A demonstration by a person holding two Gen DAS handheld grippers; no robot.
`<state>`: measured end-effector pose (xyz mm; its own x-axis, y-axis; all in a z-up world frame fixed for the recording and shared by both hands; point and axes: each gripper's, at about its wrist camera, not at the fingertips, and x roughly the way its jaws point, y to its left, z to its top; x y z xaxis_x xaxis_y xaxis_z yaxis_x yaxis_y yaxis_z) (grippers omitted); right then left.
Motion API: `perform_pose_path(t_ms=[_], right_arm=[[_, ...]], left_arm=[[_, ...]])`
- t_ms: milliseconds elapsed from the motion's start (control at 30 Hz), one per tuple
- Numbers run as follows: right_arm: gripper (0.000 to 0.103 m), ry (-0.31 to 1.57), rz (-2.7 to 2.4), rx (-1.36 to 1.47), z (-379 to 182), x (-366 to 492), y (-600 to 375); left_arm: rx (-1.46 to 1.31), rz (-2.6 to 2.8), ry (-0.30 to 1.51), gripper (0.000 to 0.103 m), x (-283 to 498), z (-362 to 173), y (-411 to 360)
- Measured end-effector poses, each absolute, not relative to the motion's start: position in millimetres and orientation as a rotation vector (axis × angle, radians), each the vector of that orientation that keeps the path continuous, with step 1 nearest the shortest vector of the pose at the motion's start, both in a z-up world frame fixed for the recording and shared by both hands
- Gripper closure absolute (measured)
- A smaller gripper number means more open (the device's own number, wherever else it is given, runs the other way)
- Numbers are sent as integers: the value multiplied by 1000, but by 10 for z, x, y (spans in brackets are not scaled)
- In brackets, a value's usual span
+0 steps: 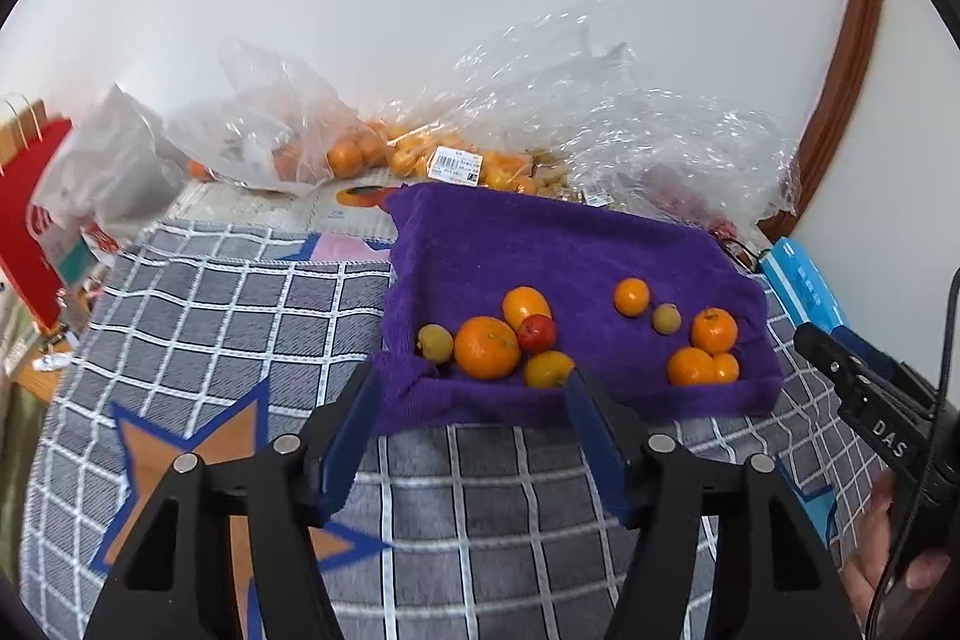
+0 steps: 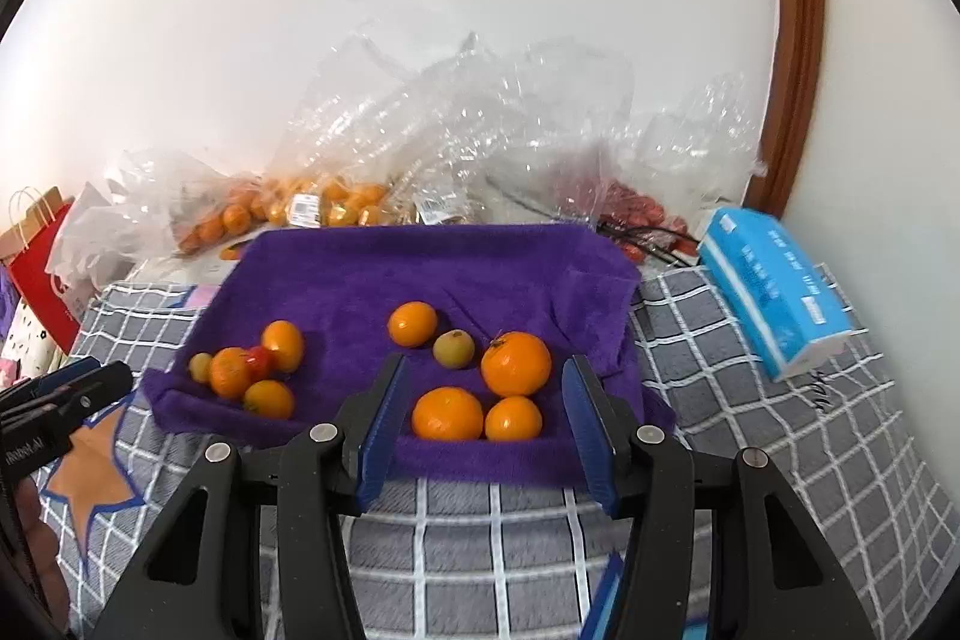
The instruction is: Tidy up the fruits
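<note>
A purple towel (image 1: 540, 244) (image 2: 420, 268) lies on a grey checked cloth and carries two groups of fruit. The left group has a big orange (image 1: 486, 347) (image 2: 230, 371), smaller oranges, a red fruit (image 1: 537, 332) (image 2: 259, 359) and a yellow-green fruit (image 1: 435, 343). The right group has several oranges (image 1: 714, 330) (image 2: 516, 363) and a yellow-green fruit (image 1: 666, 318) (image 2: 454, 348). My left gripper (image 1: 471, 379) is open and empty at the towel's near edge before the left group. My right gripper (image 2: 483, 370) is open and empty, its jaws standing either side of the right group.
Clear plastic bags (image 1: 420, 148) (image 2: 456, 136) with oranges and red fruit lie against the wall behind the towel. A blue tissue pack (image 2: 774, 292) (image 1: 804, 286) lies to the right. A red paper bag (image 1: 30, 232) (image 2: 36, 256) stands at the left. The grey checked cloth (image 1: 240, 316) covers the surface.
</note>
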<state>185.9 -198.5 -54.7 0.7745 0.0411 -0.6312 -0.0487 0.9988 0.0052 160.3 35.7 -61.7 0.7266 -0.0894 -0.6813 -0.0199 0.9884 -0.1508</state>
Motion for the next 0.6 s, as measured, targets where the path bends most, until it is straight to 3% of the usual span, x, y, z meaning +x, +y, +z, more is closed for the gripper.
perform_pose_path(t_ms=[300, 533, 600], right_arm=[[48, 688, 51, -20, -255, 1310, -1933], [14, 656, 55, 31, -102, 958, -1990], [11, 638, 41, 5, -48, 859, -1962]], left_arm=[[-114, -3, 708, 23, 1177, -300, 182], [-98, 19, 681, 15, 870, -173, 164], [-104, 19, 674, 14, 803, -141, 177]])
